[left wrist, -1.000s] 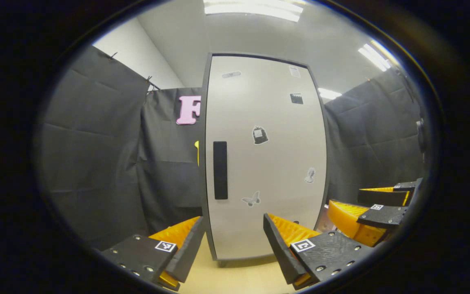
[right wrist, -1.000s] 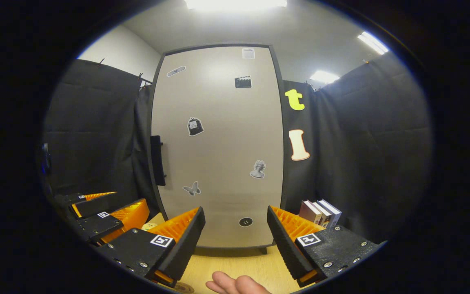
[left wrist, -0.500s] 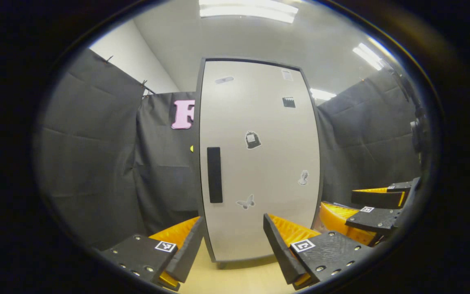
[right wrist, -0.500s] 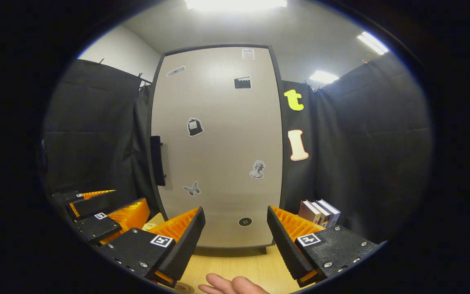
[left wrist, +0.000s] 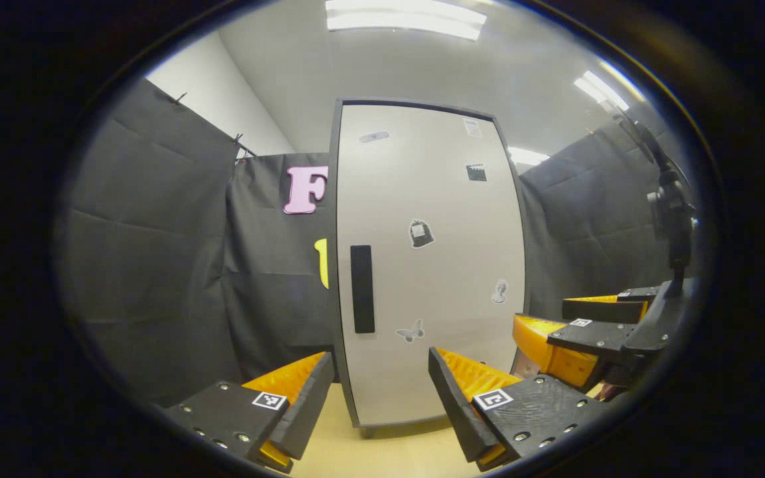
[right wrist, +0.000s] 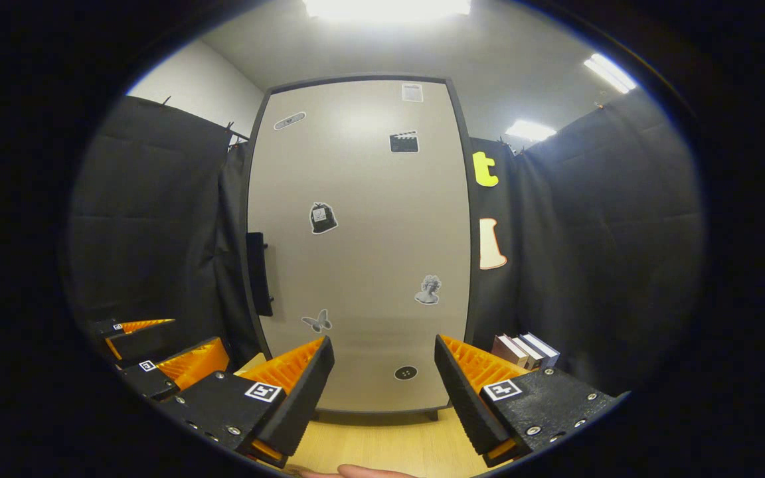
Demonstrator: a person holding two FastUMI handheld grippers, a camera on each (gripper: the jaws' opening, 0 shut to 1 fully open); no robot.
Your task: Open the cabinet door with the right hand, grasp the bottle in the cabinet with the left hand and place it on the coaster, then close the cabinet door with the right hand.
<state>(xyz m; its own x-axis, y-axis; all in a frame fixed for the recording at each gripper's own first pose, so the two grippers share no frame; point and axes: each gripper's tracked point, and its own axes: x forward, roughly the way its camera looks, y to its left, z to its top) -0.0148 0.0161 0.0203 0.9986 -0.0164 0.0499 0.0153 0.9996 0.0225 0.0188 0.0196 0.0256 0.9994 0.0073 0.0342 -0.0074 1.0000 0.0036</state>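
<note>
The tall pale cabinet door [left wrist: 435, 265] stands shut, with stickers on it and a black vertical handle [left wrist: 362, 289] near its left edge. In the right gripper view the same door [right wrist: 356, 252] faces me, its handle [right wrist: 257, 273] at the left edge. My left gripper [left wrist: 379, 405] is open and empty, a short way in front of the door's foot. My right gripper [right wrist: 382, 392] is also open and empty, apart from the door. The right gripper [left wrist: 575, 332] appears off to the right in the left gripper view. The bottle is hidden behind the door.
The cabinet stands on a light wooden tabletop [right wrist: 382, 445]. A few books [right wrist: 525, 348] stand upright to the right of the cabinet. My left gripper [right wrist: 163, 362] sits low at the left. A fingertip of a hand [right wrist: 356, 473] shows at the bottom edge. Black cloth walls surround the booth.
The cabinet has slid slightly lower in the right gripper view, and the hand at the bottom edge has nearly left it. The left gripper view has shifted a little sideways. Both grippers stay open.
</note>
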